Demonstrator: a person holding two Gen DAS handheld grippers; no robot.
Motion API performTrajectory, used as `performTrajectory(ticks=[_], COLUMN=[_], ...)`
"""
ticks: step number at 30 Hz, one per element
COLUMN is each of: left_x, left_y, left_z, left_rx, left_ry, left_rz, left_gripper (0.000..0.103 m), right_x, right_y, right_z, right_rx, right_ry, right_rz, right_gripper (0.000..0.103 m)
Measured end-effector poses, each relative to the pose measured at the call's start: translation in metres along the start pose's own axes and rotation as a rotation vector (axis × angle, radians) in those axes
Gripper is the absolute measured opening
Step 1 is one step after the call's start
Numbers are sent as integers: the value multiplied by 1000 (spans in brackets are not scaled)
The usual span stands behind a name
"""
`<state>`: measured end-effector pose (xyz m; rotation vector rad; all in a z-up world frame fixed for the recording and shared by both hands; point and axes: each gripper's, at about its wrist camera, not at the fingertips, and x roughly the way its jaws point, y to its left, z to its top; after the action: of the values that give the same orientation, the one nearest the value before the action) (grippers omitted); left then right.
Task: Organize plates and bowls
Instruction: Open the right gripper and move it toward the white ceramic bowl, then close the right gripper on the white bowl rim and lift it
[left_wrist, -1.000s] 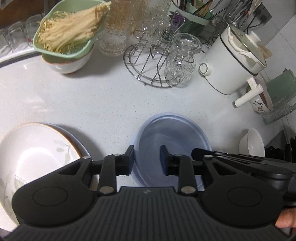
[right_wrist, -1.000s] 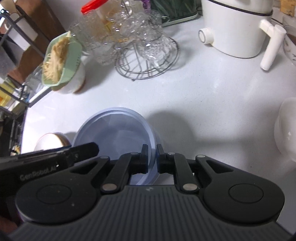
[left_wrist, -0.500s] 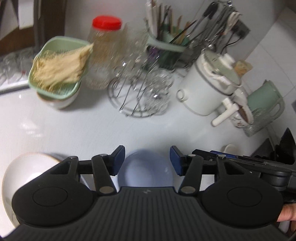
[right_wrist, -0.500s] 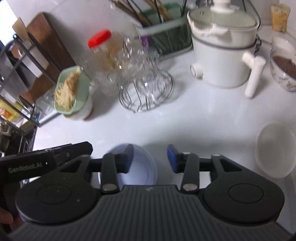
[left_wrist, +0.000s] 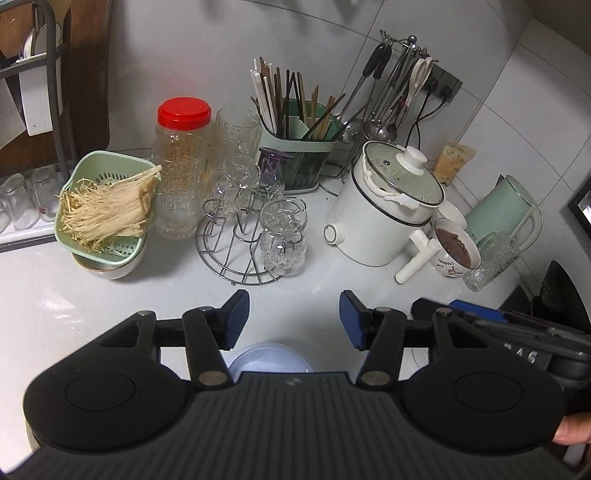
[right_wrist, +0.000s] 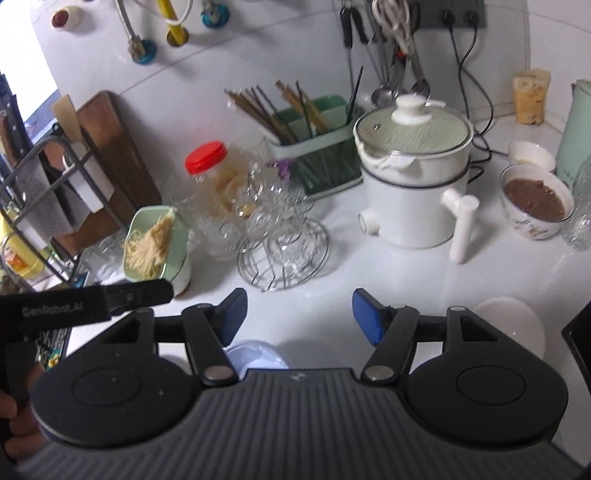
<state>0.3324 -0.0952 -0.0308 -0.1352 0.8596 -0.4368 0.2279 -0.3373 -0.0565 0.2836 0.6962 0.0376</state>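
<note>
Ahead of us on the white tabletop (left_wrist: 110, 306) stand a wire glass rack (left_wrist: 243, 240), a white electric pot (left_wrist: 384, 214) and a green colander of enoki mushrooms (left_wrist: 107, 206). We hold both tools raised above the surface, the left hand-held gripper (left_wrist: 293, 324) and right hand-held gripper (right_wrist: 299, 320) each spread wide and empty. The pale blue bowl (left_wrist: 269, 360) lies below, near our fingers, half hidden.

Glossy white counter (left_wrist: 110, 306), wire metal rack (left_wrist: 236, 254) w/ cut glass cups (left_wrist: 282, 236), matt ribbed black plastic tongs (left_wrist: 293, 321).
</note>
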Motion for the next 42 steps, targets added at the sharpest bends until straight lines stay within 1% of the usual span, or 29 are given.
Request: performTrajectory(ticks=[4, 7, 12, 17, 20, 22, 25, 29, 31, 32, 34, 36, 37, 38, 42], left_x=[-3, 1, 9, 21, 27, 30, 36, 46, 53, 58, 69, 82, 89, 97, 131], left_y=[-2, -6, -23, -44, -53, -63, -81, -96, -103, -106, -110, -116, -119, -121, -134], left_z=[-1, -1, 1, 3, 6, 7, 7, 8, 7, 7, 6, 4, 4, 4, 1], left_rx=[12, 20, 61, 99, 93, 120, 164, 182, 197, 201, 208, 241, 254, 260, 296], left_ry=[-3, 3, 10, 28, 41, 39, 43, 47, 53, 54, 40, 34, 37, 45, 93], left_rz=[-2, -5, -31, -74, -111, -130, -140, -174, -174, -178, -172, -152, -156, -161, -174], left_gripper=[60, 60, 60, 60, 60, 60, 60, 70, 72, 74, 76, 76, 76, 76, 76], right_x=[-4, -6, -14, -25, -31, -36, -42, -46, -46, -44, -42, -42, -41, -39, -28], right_y=[-2, -4, -15, -33, -46, -55, -67, -80, -87, -90, -99, -111, -116, -120, -136], right_z=[1, -1, -3, -5, -6, -6, -6, -9, -14, -16, -20, -25, -28, -29, -34], right_rx=[6, 11, 19, 52, 69, 88, 116, 143, 145, 140, 150, 177, 181, 184, 189], right_ry=[-31, -34, -62, -89, -104, -118, -138, -151, -161, -170, -163, -175, -178, -175, -170], right_rz=[-17, -33, -75, -126, -159, -181, -210, -244, -278, -302, -342, -350, -363, -377, -378], right_gripper=[65, 65, 65, 65, 65, 65, 65, 65, 65, 65, 65, 65, 65, 65, 65])
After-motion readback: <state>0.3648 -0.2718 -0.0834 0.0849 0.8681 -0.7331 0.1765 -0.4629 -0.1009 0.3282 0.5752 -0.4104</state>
